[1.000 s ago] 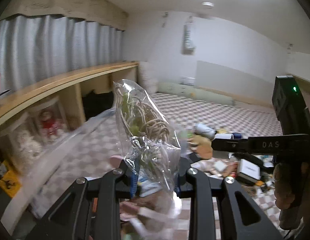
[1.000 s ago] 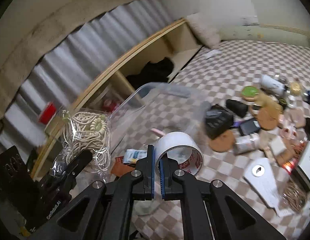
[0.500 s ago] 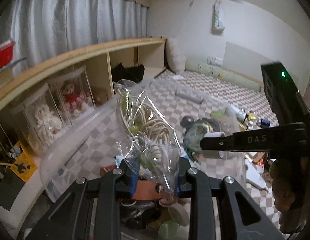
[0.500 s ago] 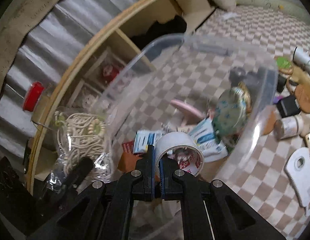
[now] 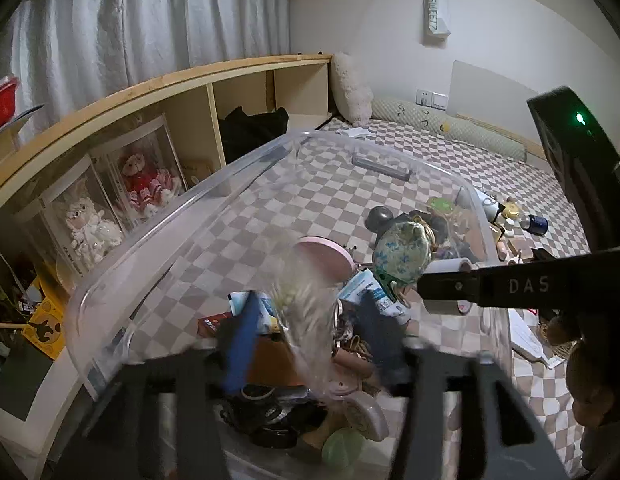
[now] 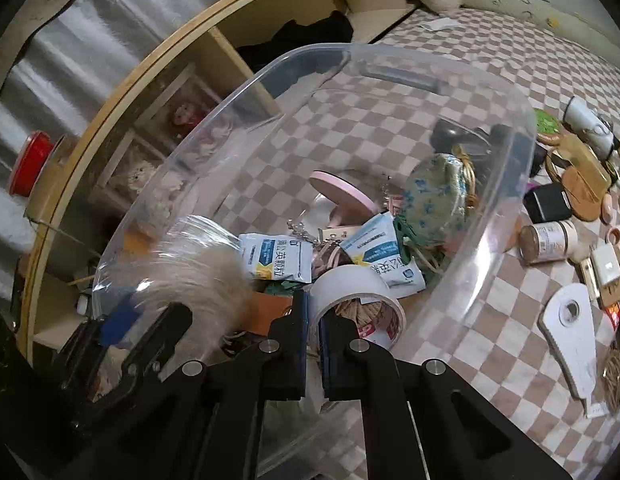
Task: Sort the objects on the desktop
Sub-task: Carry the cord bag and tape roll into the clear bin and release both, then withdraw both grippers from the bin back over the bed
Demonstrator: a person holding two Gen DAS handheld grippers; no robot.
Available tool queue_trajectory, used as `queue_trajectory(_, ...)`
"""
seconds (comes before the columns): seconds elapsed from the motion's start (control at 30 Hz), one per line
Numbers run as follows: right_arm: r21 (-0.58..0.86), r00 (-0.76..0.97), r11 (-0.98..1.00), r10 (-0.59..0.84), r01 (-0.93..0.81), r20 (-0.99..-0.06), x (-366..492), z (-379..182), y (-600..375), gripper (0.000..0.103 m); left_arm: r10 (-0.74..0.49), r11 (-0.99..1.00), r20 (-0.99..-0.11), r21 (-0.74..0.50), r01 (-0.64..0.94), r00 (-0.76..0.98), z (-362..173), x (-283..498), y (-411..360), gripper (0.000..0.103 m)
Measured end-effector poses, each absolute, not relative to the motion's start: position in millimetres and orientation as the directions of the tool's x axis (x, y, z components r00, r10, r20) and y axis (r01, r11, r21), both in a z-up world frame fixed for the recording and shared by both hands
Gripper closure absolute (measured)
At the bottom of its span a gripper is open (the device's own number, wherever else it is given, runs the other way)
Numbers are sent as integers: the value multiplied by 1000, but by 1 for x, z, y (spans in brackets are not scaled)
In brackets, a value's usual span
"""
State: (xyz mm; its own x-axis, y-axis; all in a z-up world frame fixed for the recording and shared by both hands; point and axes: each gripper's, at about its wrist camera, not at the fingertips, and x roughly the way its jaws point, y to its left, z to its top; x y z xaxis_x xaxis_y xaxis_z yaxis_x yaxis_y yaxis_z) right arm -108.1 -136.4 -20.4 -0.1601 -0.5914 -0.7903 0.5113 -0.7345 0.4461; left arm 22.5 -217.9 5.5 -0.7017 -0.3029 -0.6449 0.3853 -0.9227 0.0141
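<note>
Checkered bedspread (image 5: 390, 152), wooden shelf (image 5: 157, 92) behind. Clear plastic bin (image 6: 390, 56) under both grippers. R view only: tape roll (image 6: 350, 292) pinched between the narrow jaws of right gripper (image 6: 314, 320), above bin's near rim; loose items on bedspread outside bin, right. L view: left gripper (image 5: 305, 332) motion-blurred, jaws wide apart; bag of cord (image 5: 305, 304) between them, blurred, over bin contents. 0.5 s ago it was clamped; grip now can't be told.
</note>
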Motion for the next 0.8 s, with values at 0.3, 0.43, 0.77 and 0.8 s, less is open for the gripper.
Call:
queue_trajectory(0.3,470,-158,-729,-609,497,-777,-105,-14,-119,84,-314,-915,-635,5,403,-706,13,27,-221,34)
queue_trajectory(0.43,471,-160,-717,-619,514,-769,-99,-5,-112,58,-310,-918,-637,8,396,-706,13,27,-218,34)
queue_trajectory(0.77,472,-192,-699,-646,537,-738,-86,23,-105,18,-323,-916,-609,10,400,-725,20,32,-213,9)
queue_trajectory(0.8,476,-196,-701,-648,532,-736,-87,23,-102,18,-328,-916,-598,13,400,-731,22,33,-211,5)
